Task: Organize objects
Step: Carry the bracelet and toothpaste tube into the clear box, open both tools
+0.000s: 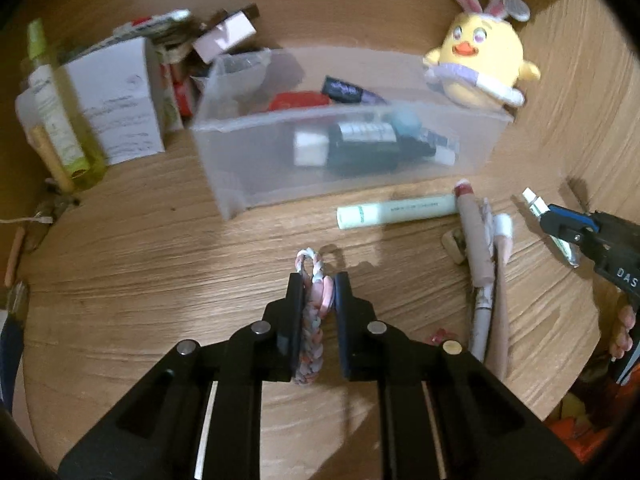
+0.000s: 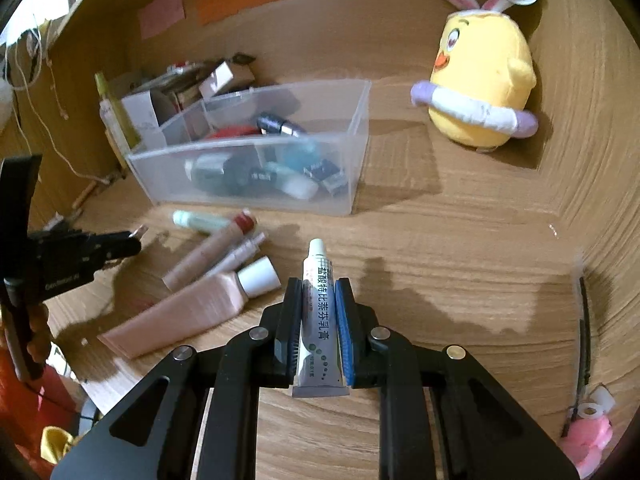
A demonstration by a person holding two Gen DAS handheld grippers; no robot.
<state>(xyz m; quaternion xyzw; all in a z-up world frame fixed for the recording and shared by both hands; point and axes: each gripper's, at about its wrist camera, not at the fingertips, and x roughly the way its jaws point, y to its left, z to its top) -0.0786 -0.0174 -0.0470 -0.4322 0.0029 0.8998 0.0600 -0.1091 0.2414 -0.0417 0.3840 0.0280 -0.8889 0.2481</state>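
Observation:
My left gripper is shut on a braided pink-and-grey bracelet, held above the wooden table. My right gripper is shut on a small white ointment tube with Chinese print, cap pointing forward. A clear plastic bin holding several cosmetics stands ahead of both. The right gripper also shows at the right of the left wrist view, the left gripper at the left of the right wrist view.
A pale green tube, a lipstick, a slim pen and a pink tube lie in front of the bin. A yellow chick plush sits back right. Boxes and bottles crowd the back left. A pink hair clip lies right.

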